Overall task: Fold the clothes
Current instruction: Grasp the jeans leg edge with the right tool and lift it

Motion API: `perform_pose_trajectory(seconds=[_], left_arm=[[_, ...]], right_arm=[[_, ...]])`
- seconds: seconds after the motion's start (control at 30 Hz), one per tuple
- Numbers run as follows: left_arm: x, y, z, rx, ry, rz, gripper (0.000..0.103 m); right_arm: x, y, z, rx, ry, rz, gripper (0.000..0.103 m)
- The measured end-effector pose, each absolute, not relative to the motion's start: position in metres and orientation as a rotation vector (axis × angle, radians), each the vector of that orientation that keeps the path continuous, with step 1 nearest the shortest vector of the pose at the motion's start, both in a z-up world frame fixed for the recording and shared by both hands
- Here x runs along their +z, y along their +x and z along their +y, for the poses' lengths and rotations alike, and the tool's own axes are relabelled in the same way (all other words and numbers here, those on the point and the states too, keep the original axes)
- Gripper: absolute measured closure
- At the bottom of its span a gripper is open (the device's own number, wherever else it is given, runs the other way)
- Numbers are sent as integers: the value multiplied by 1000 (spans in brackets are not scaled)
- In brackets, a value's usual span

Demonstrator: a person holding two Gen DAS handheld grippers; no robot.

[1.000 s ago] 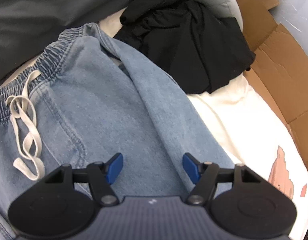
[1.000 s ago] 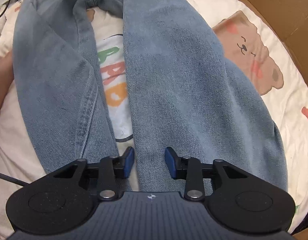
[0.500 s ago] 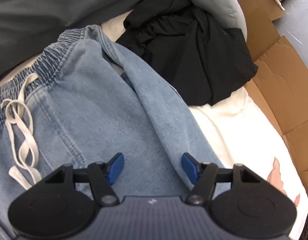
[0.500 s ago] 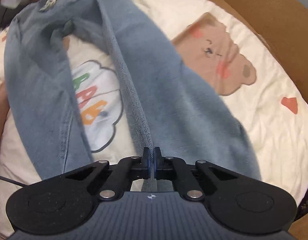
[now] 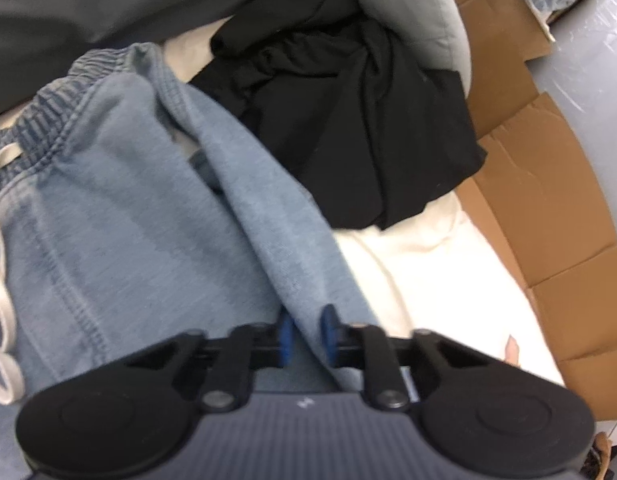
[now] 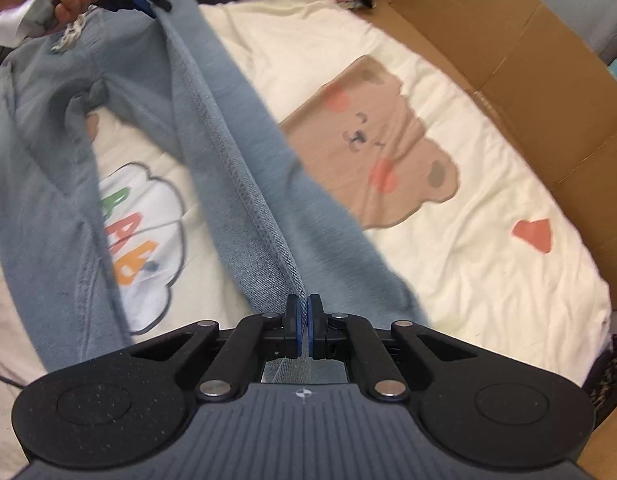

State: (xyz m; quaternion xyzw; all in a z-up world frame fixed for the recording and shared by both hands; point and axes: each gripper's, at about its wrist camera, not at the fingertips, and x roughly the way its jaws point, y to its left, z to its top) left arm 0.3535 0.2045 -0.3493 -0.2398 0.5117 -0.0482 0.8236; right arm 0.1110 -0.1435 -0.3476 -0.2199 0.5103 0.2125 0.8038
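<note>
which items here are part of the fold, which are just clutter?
In play:
blue pants
left hand-held gripper, closing on a fold of them near the waistband
right hand-held gripper, shut on one leg's edge

Lying about:
black garment
grey pillow
cardboard
bear-print blanket

— Where is there room around the bear print [image 6: 372,140]?

— Bare cream blanket [image 6: 468,216] lies open right of it; the cardboard wall [image 6: 520,80] closes that side.

— And left of it?

— The lifted jeans [image 6: 236,184] stretch taut across; beyond, a black garment heap [image 5: 348,112] and grey cushion [image 5: 420,20] crowd the far corner.
</note>
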Motion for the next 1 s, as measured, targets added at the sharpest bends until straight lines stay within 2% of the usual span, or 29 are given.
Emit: perform_pose_trajectory(seconds=[0.33,1.0], left_arm=[[-341,378,184,-160,-526,1018,93],[-367,447,149,-124,-524,1073,95]], right_arm=[[-334,162,-165,390,-533,1008,103],[-357,291,-179,335,-756,965,103]])
